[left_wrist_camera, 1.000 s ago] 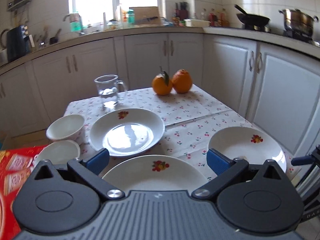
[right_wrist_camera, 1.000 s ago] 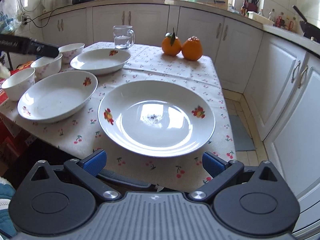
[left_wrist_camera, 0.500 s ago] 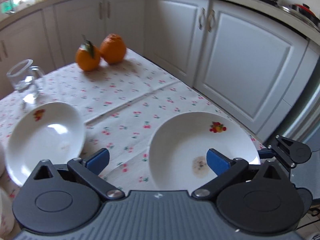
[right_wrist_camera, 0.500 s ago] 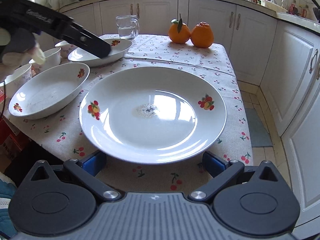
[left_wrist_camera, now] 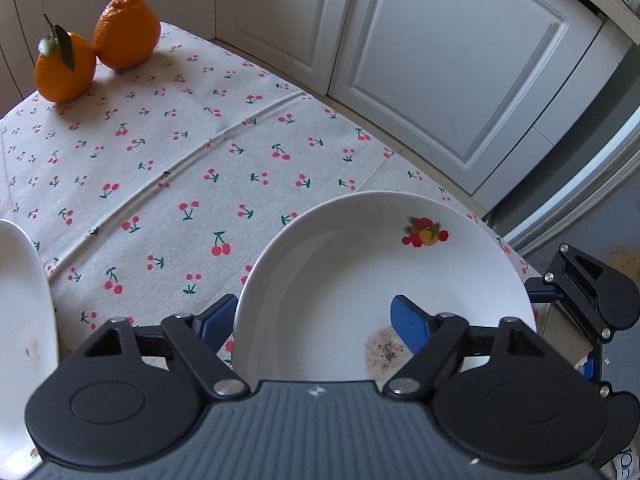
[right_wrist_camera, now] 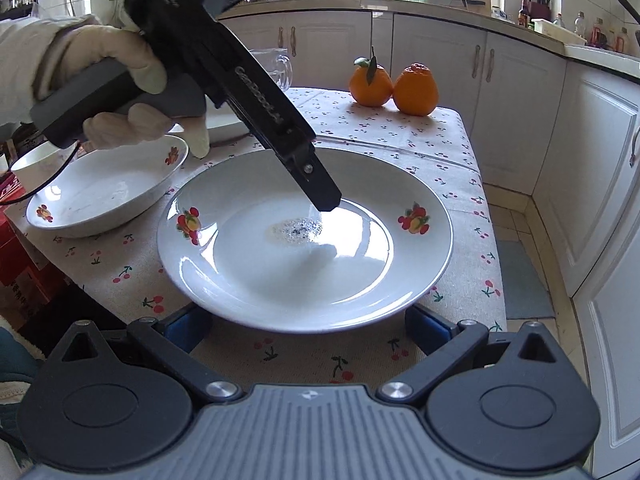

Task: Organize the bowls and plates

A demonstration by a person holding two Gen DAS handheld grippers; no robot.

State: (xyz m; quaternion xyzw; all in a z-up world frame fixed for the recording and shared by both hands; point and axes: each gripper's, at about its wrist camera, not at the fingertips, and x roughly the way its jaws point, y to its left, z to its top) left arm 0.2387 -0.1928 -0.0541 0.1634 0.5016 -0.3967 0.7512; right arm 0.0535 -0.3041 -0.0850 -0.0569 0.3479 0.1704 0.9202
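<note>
White fruit-print plate (right_wrist_camera: 304, 240), speckled smear at centre, on cherry tablecloth (left_wrist_camera: 168, 168) near table's edge; left gripper (left_wrist_camera: 312, 320) astride its rim, jaws closing, not yet pressing; right gripper (right_wrist_camera: 308, 328) spread wide, empty

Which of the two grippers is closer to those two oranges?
Left. The left gripper reaches over the big plate, toward the oranges; the right gripper sits at the plate's near rim, farther back.
</note>
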